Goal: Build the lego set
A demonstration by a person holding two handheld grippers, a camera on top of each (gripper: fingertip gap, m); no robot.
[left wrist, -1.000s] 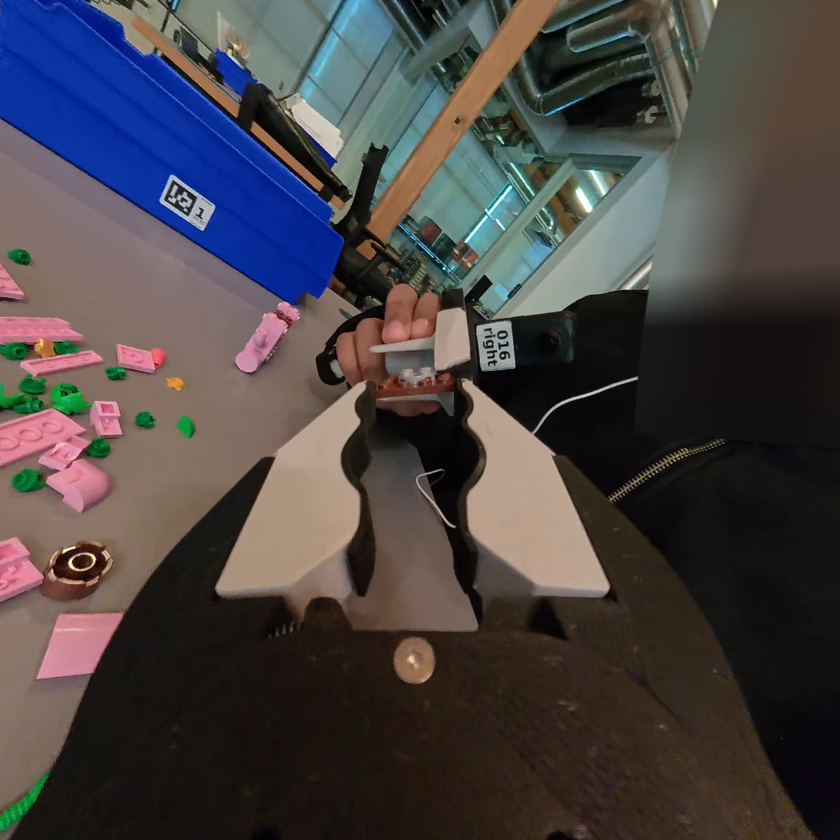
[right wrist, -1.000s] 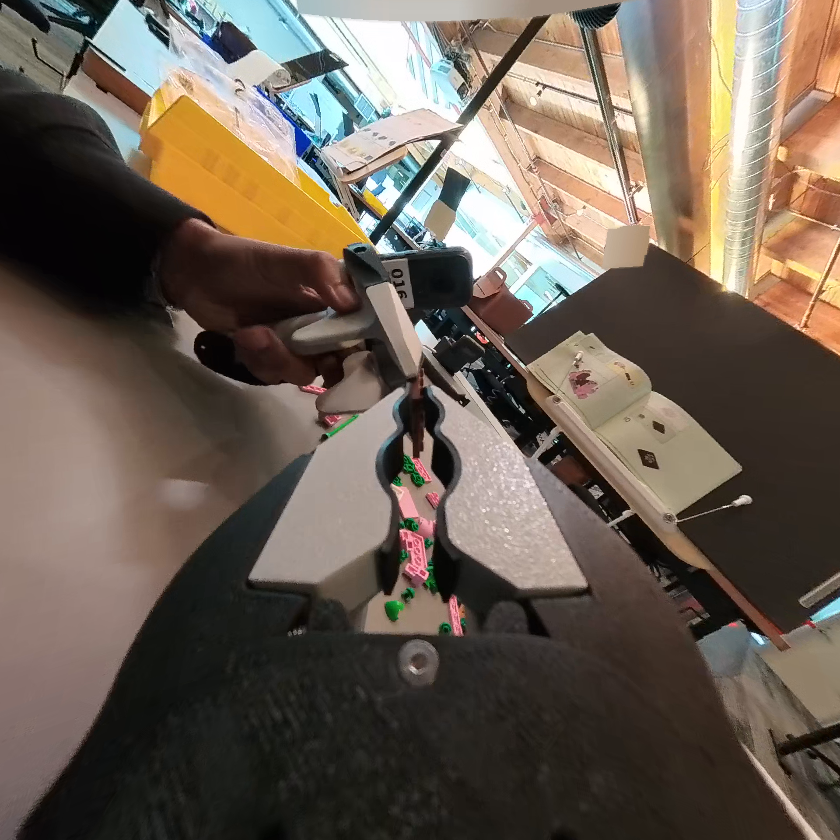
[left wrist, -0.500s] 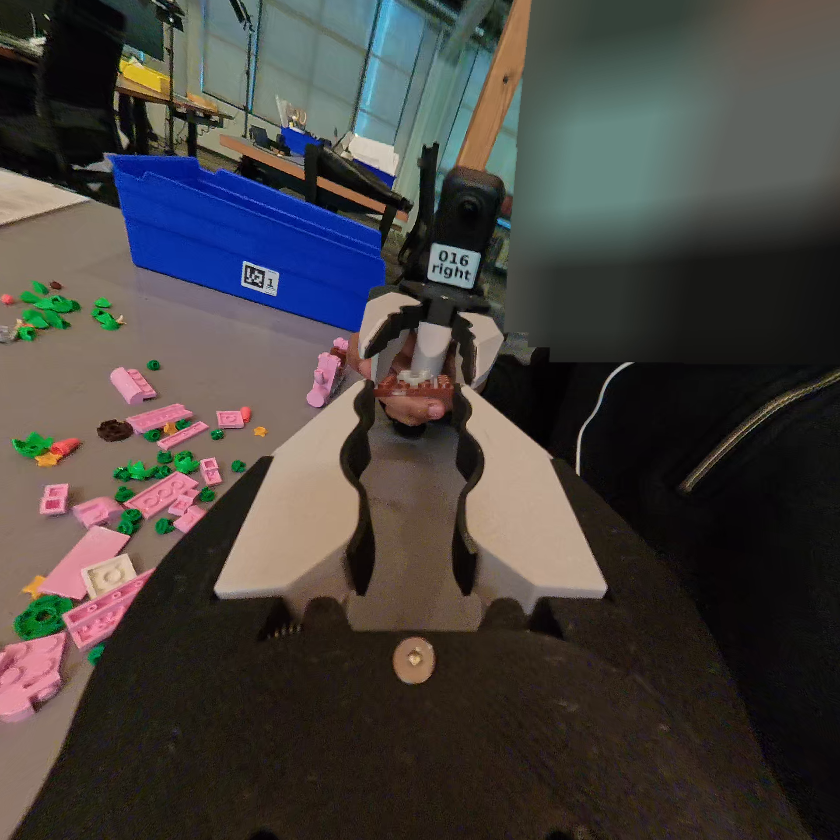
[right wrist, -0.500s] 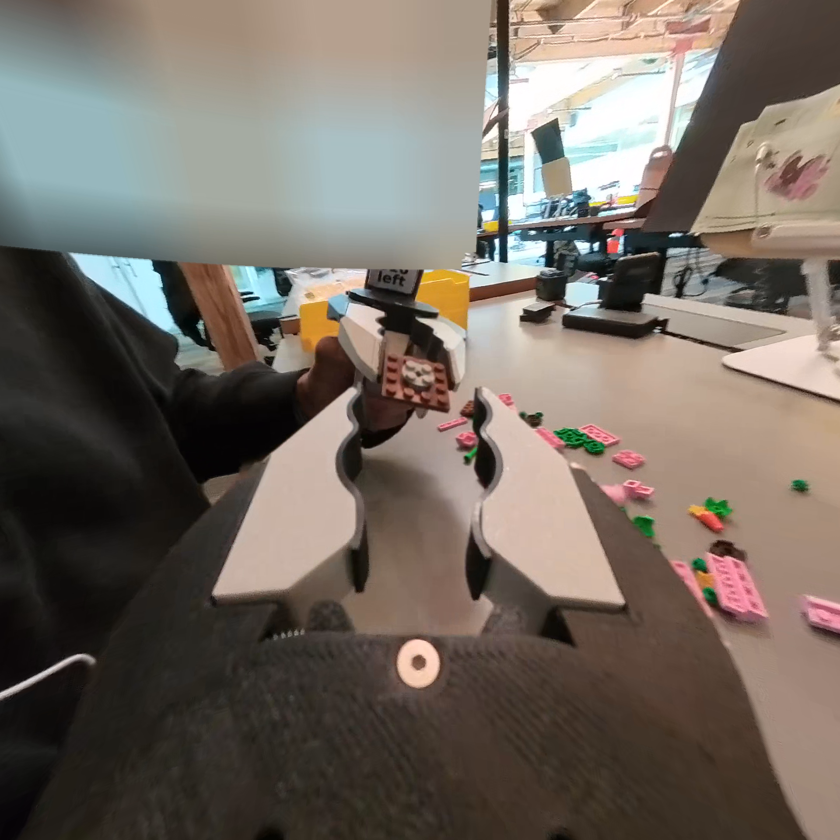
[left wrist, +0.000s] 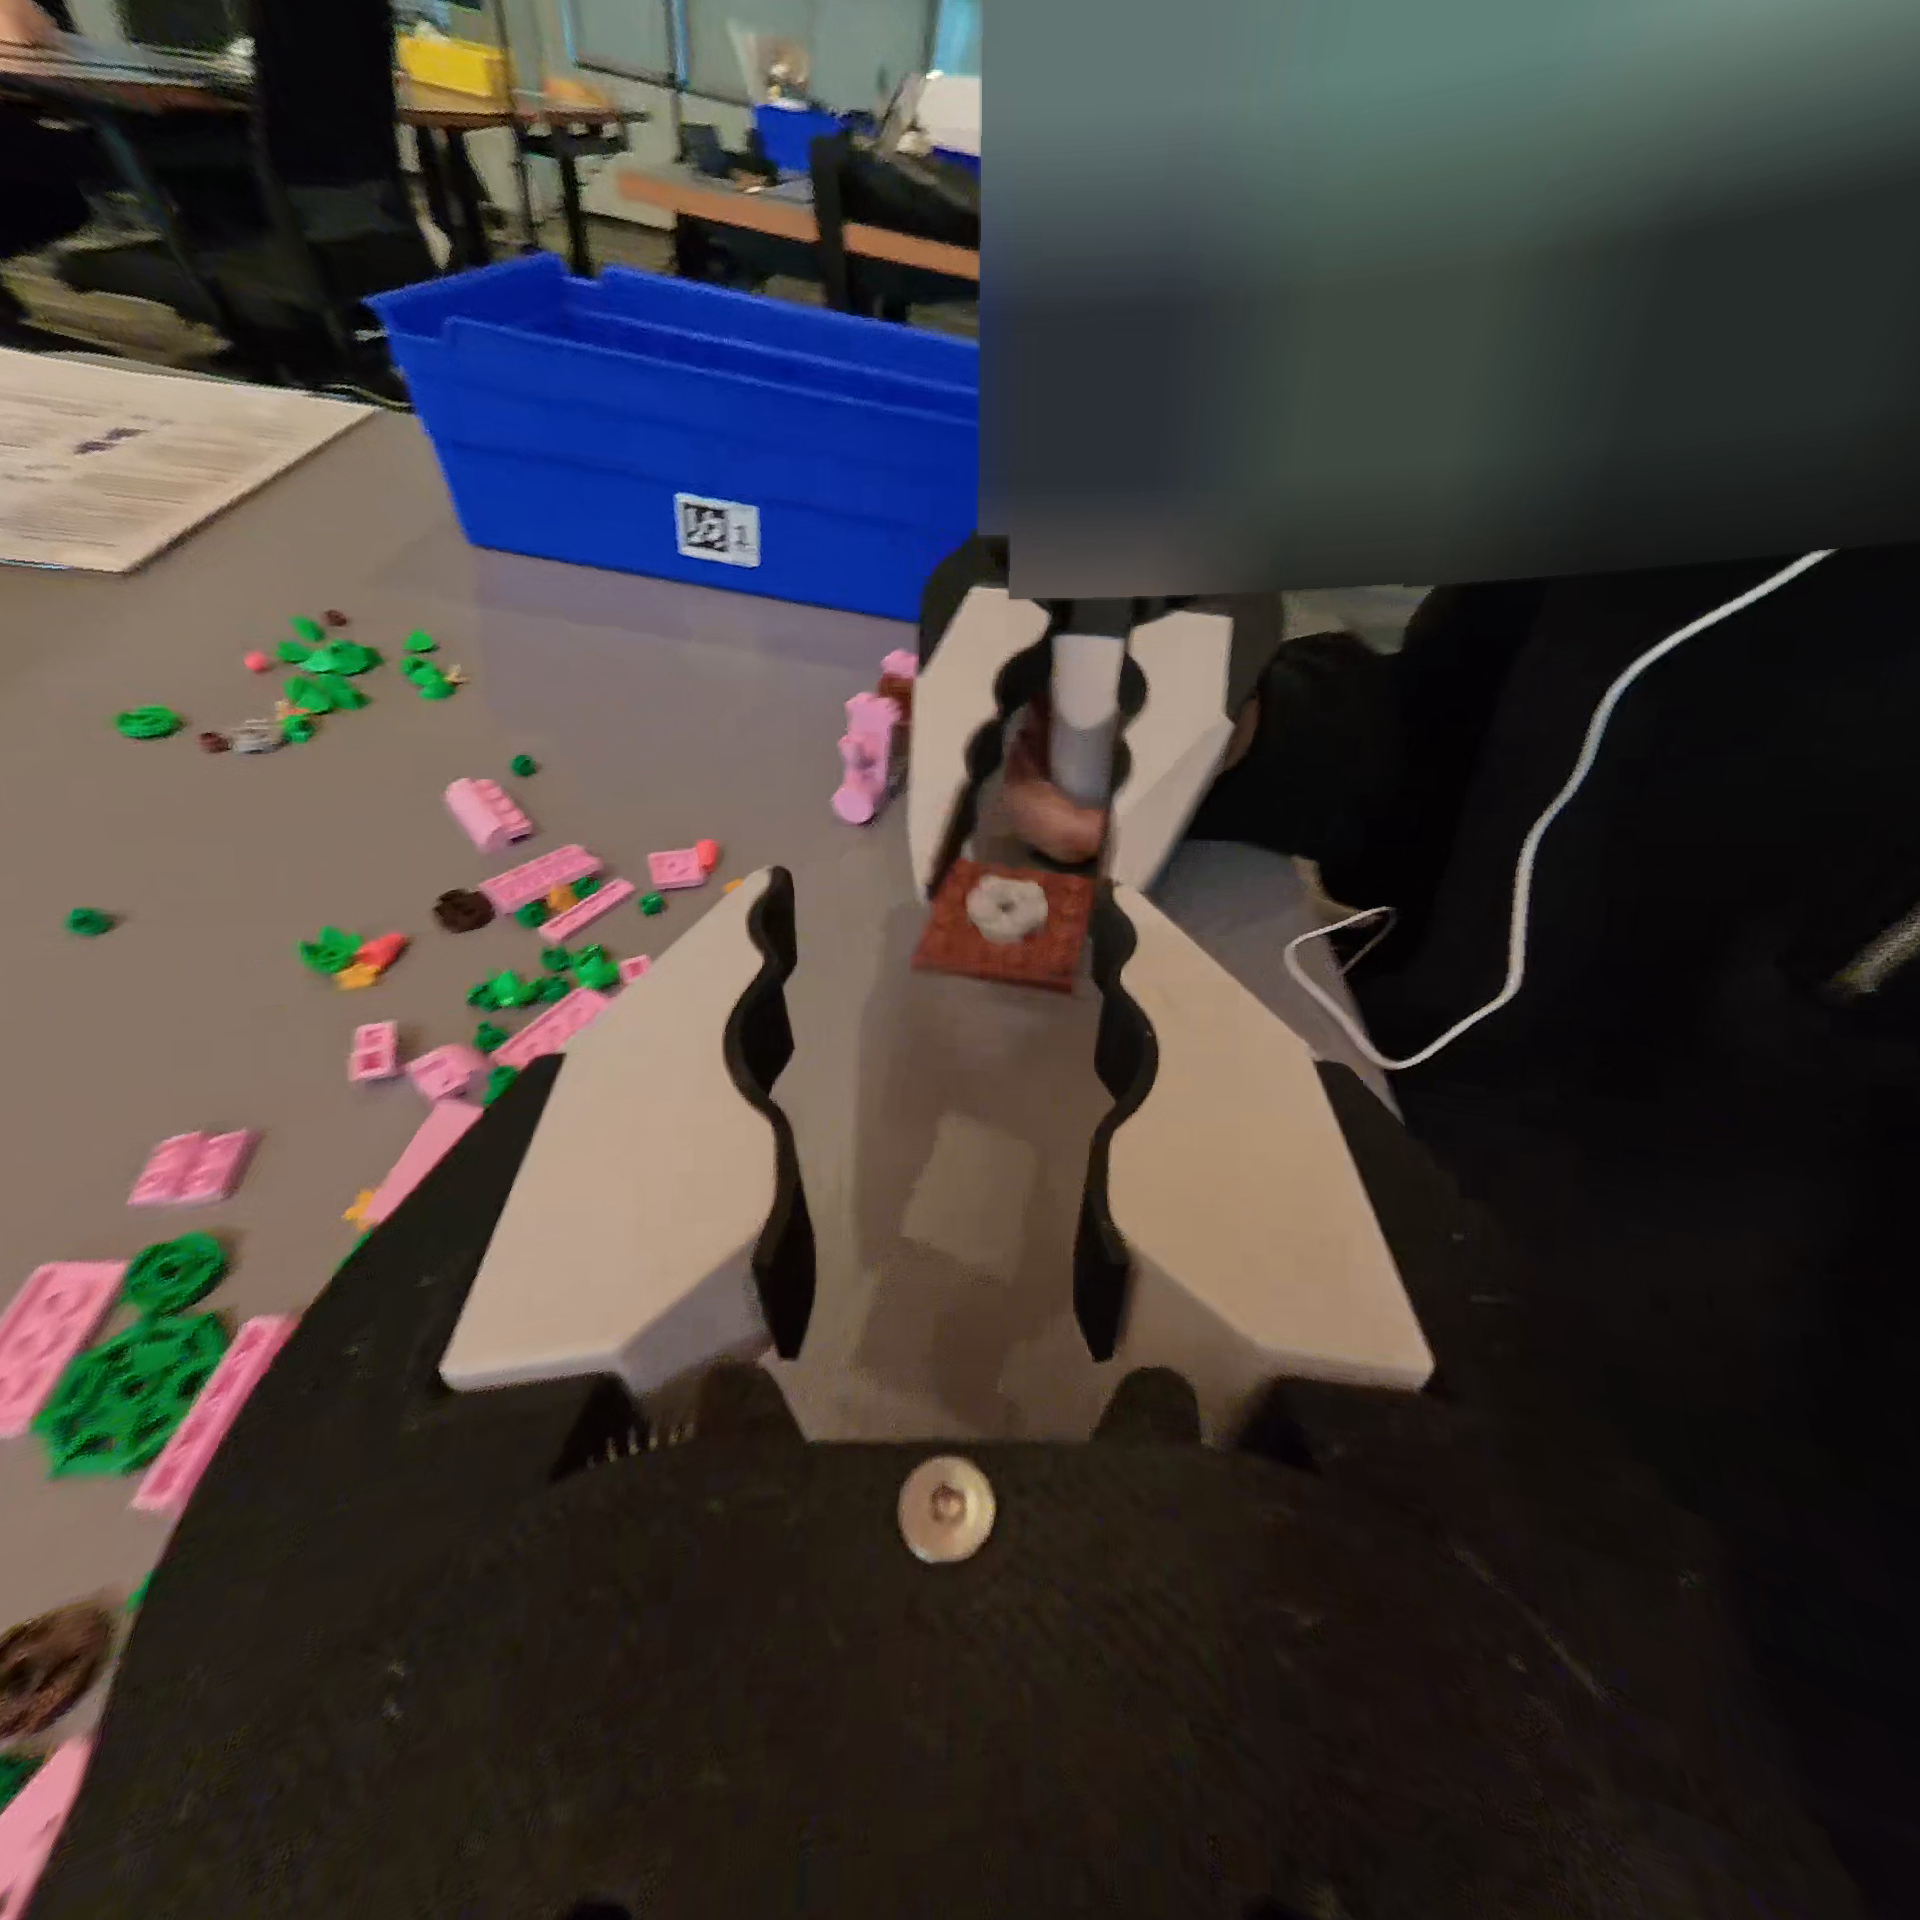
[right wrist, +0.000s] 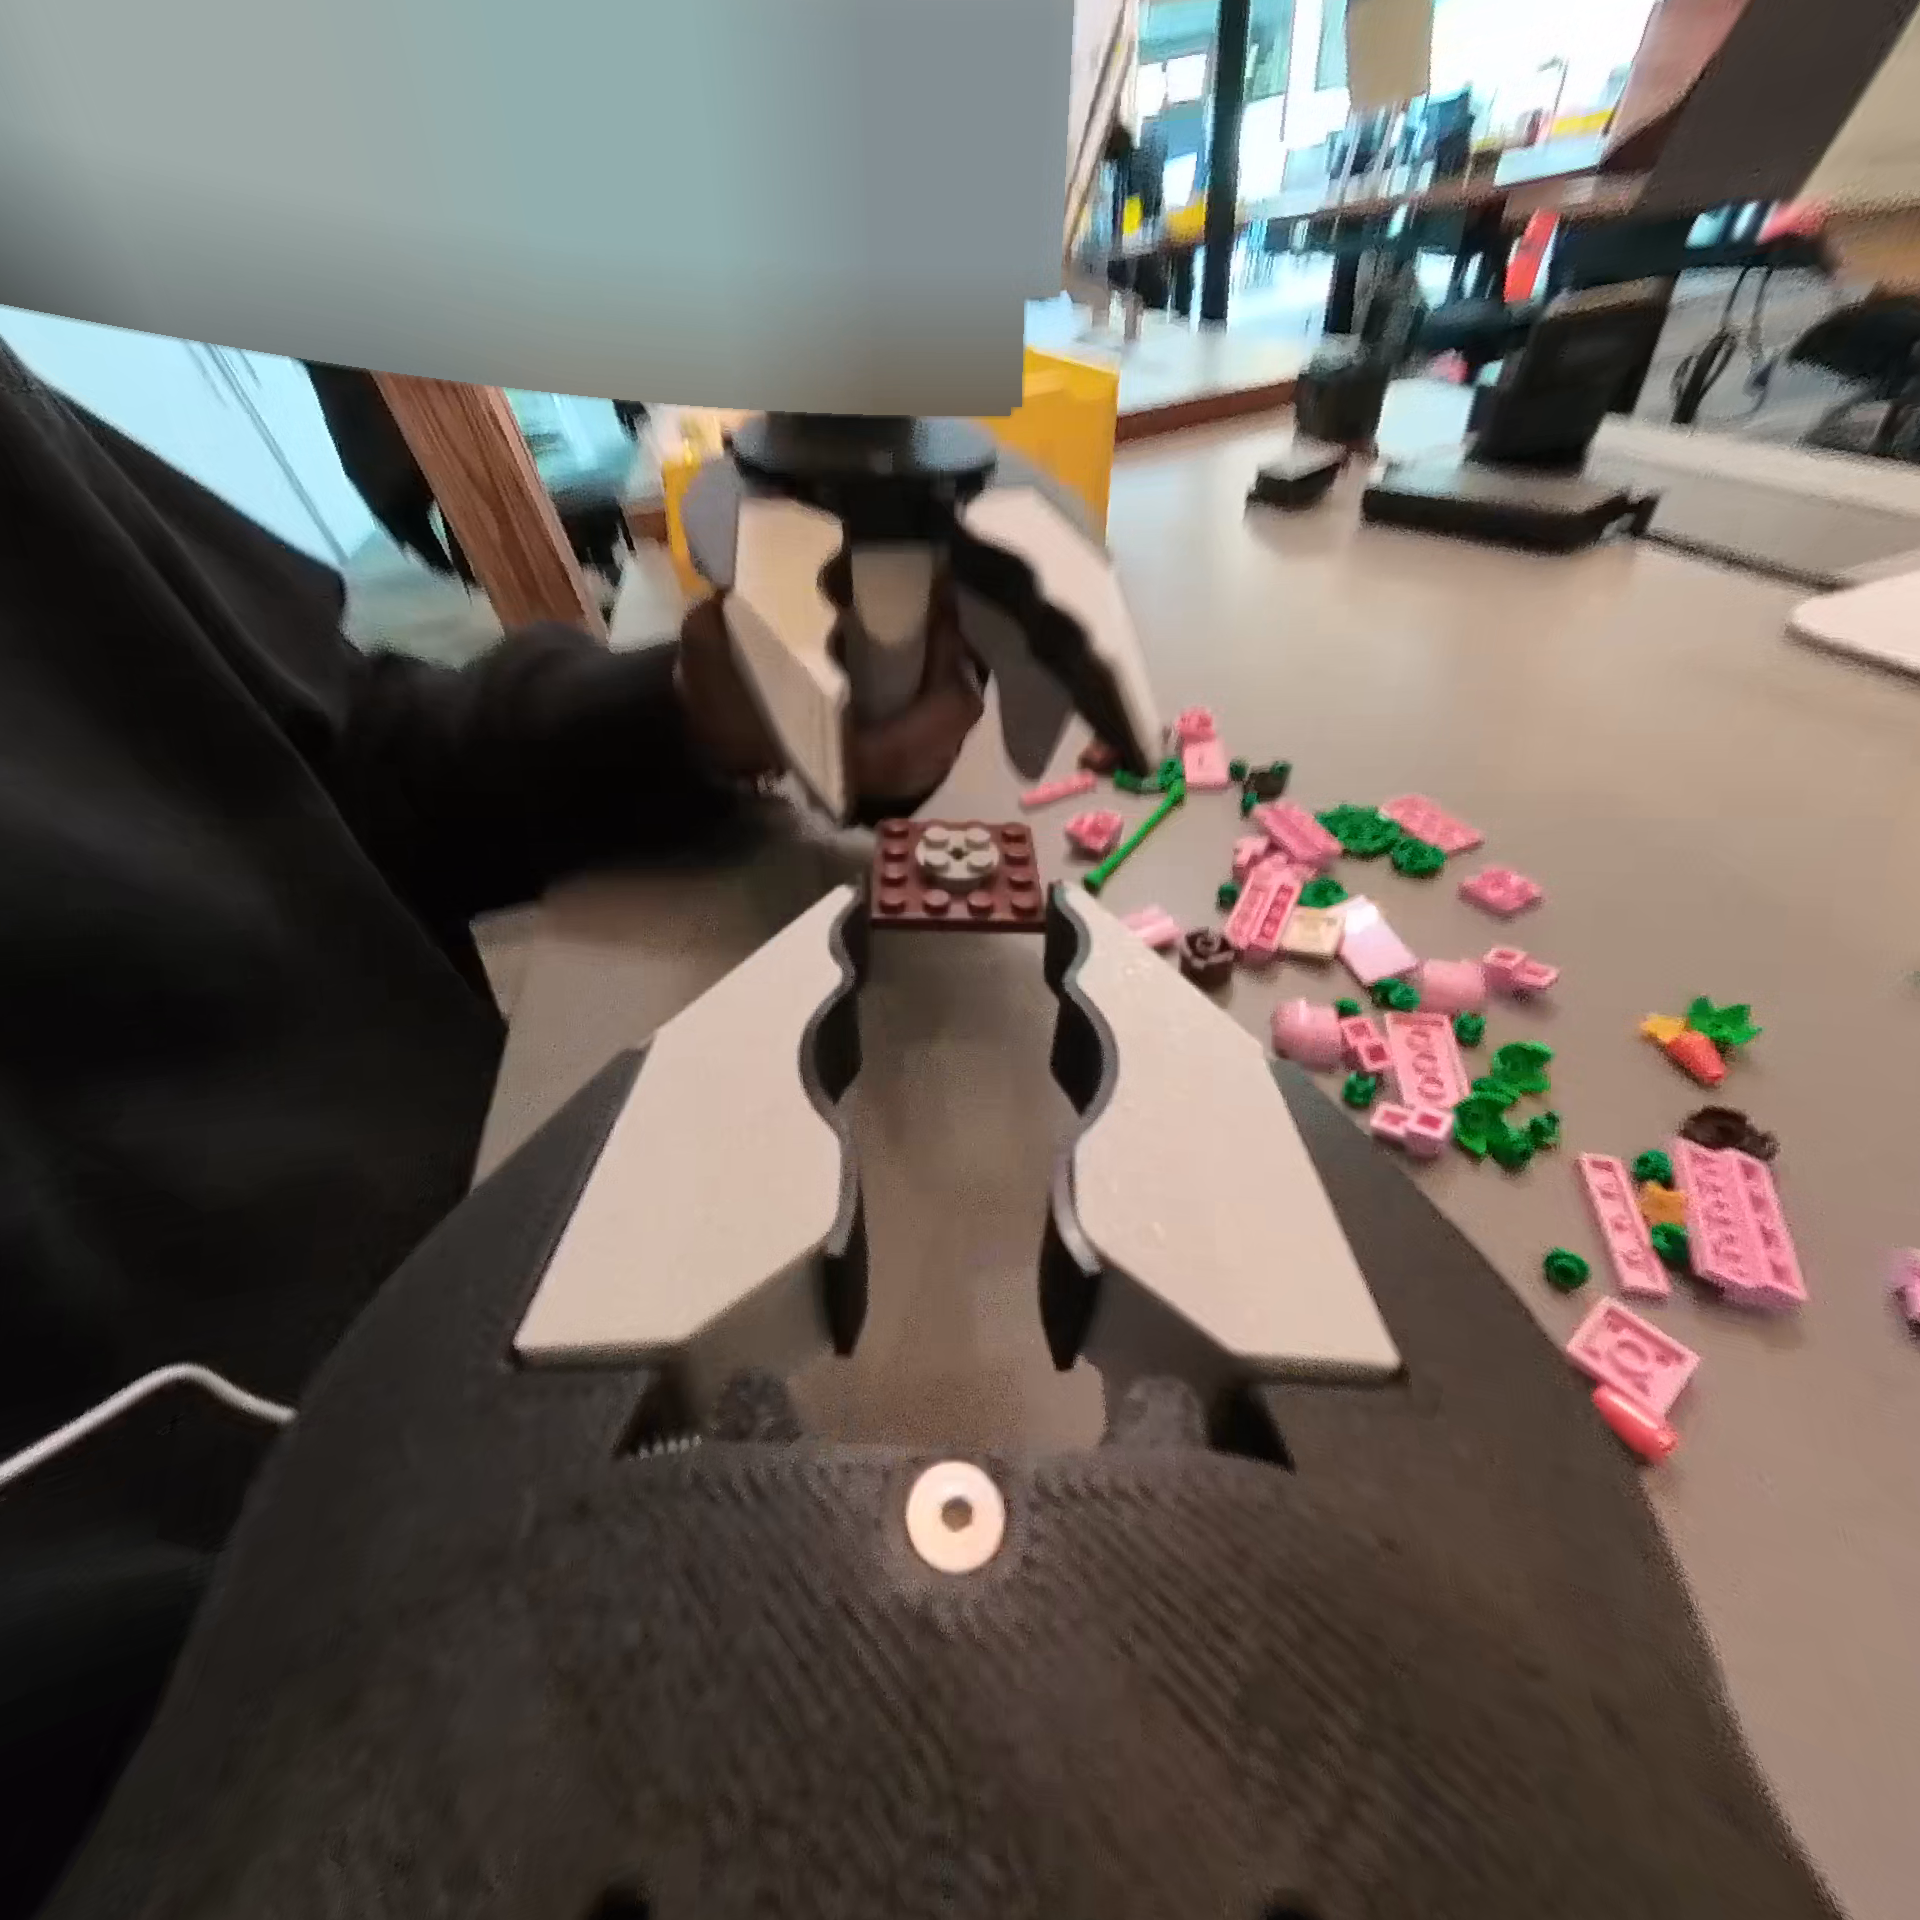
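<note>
Right gripper [right wrist: 954, 904]: jaws are closed on the side edges of the brown square plate [right wrist: 997, 906], which is held level at the fingertips.
Left gripper [left wrist: 940, 899]: jaws are spread wide and nothing is gripped. Its right finger is seen just beside the plate; contact cannot be confirmed.
Task piece: a grey round plate [right wrist: 954, 854] is seated on the centre studs of the brown plate. The pair is held near the front edge of the grey table [left wrist: 623, 707], close to the person. Whether it rests on the surface cannot be told.
Done so far: only this two-piece stack and a small pink sub-assembly [left wrist: 868, 748], standing near the blue bin [left wrist: 665, 457], are seen joined.
Left to do: most of the set. Pink plates [right wrist: 1423, 1060], green leaf pieces [right wrist: 1496, 1112], a dark brown round piece [right wrist: 1205, 954] and small orange bits are scattered loose across the table.
Progress: judged early stage, with the base barely started.
Next, as a judgement: with the left jaws free, a loose piece would be fetched while the base is kept steady in the right.
</note>
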